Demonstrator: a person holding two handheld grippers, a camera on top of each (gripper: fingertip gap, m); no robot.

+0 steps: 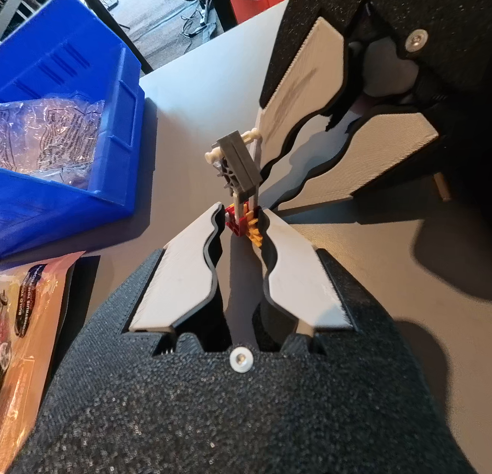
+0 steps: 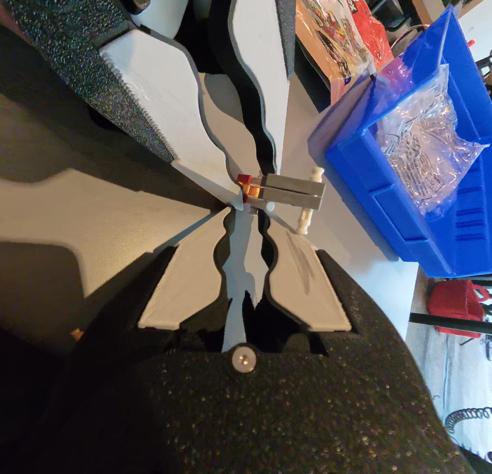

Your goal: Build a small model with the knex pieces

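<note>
— Two grippers meet over the pale table (image 1: 213,70)?
— Yes. The left gripper (image 1: 241,223) is clamped on the red and yellow end of a small plastic construction-toy assembly (image 1: 239,168) of grey bars and white rods, held above the tabletop.
— And the right gripper (image 2: 246,211)?
— Narrowed, tips touching that assembly's white rods; whether it grips, I cannot tell.
— Anything nearby?
— Just beside them, a blue plastic bin (image 1: 53,200) holding a crumpled clear bag (image 1: 45,133).

Pale grey counter (image 1: 346,248) with hard shadows across it, blue plastic bin (image 1: 66,168) standing near its edge and holding a crumpled clear plastic bag (image 1: 45,141), orange printed packet (image 1: 29,328) lying just beside the bin
</note>
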